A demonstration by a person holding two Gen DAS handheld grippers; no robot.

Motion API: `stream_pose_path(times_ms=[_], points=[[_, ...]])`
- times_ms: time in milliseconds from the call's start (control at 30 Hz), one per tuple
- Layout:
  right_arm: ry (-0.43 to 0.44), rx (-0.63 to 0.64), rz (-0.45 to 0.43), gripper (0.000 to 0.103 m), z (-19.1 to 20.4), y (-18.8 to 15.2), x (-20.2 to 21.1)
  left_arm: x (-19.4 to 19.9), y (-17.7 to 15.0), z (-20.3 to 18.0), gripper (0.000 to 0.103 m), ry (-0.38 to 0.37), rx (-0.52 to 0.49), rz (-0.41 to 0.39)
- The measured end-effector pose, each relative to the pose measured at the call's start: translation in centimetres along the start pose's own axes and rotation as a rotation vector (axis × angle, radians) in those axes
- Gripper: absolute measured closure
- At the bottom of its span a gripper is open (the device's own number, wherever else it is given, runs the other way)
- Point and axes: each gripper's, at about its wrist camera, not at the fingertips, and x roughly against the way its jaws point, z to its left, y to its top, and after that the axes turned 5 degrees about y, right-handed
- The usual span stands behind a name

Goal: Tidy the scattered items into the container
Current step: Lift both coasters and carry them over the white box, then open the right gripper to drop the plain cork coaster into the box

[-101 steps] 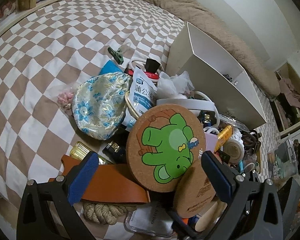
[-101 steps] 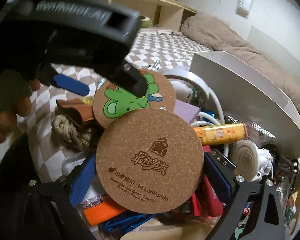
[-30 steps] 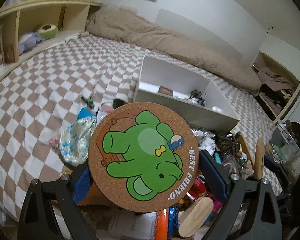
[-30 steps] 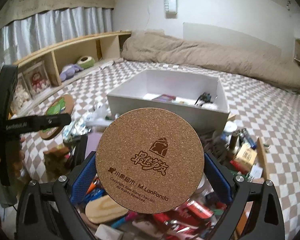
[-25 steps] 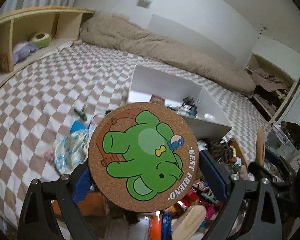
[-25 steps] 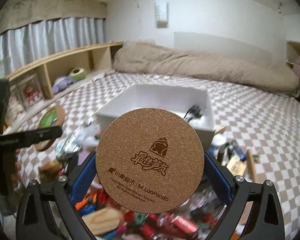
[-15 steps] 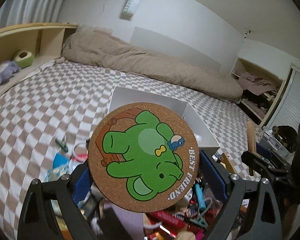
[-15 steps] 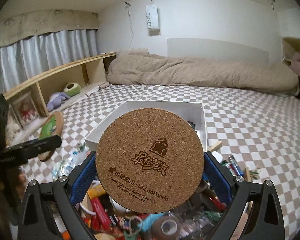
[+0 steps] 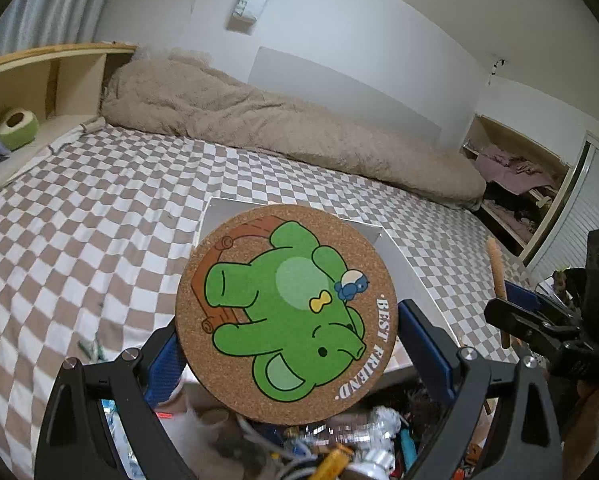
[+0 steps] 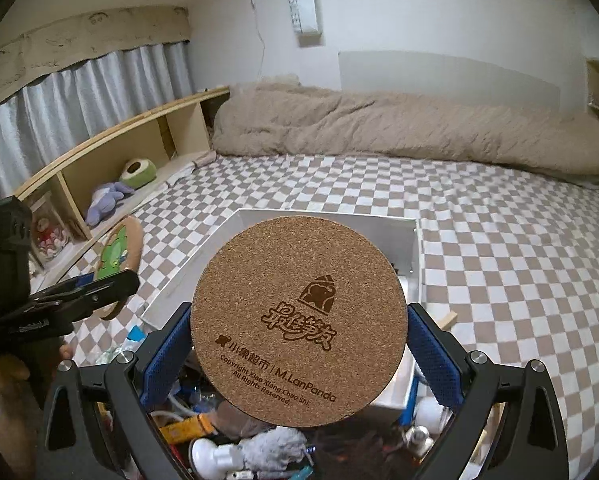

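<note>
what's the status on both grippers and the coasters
Left gripper shut on green elephant coaster. Right gripper shut on plain cork coaster. White box ahead, path clear.

The left gripper [image 9: 286, 350] sits low in its frame, fingers spread wide and clamped on a round coaster; the right gripper [image 10: 299, 354] matches, lower centre, also gripping one.

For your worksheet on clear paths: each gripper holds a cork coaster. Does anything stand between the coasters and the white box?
Nothing visible does. Both coasters, green-elephant coaster and plain-printed coaster, hang above the clutter with the white box open-topped directly behind them.
</note>
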Motion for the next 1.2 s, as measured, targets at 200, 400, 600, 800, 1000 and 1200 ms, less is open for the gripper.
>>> stream_pose_path(times_ms=[200, 400, 600, 800, 1000, 1200], points=[[0.011, 0.002, 0.125, 0.003, -0.8, 1.1, -4.3, -2.5, 0.8, -0.5, 0.006, -0.014, -0.011, 0.042], [0.021, -0.003, 0.272, 0.003, -0.9, 1.3, -9.5, -4.0, 1.2, -0.2, 0.006, -0.023, 0.016, 0.068], [0.017, -0.027, 0.403, 0.003, -1.6, 3.1, -14.2, -4.9, 2.0, 0.8, 0.006, -0.016, 0.034, 0.076], [0.010, -0.094, 0.503, 0.003, -2.8, 5.5, -18.7, -5.7, 2.5, 1.8, 0.006, -0.008, 0.043, 0.077], [-0.053, -0.138, 0.619, 0.003, -4.8, 4.7, -23.6, -5.9, 2.5, 2.1, 0.006, -0.012, 0.048, 0.077], [-0.155, -0.098, 0.720, 0.003, -5.5, 2.5, -26.5, -6.1, 2.9, 2.5, 0.006, -0.024, 0.060, 0.094]])
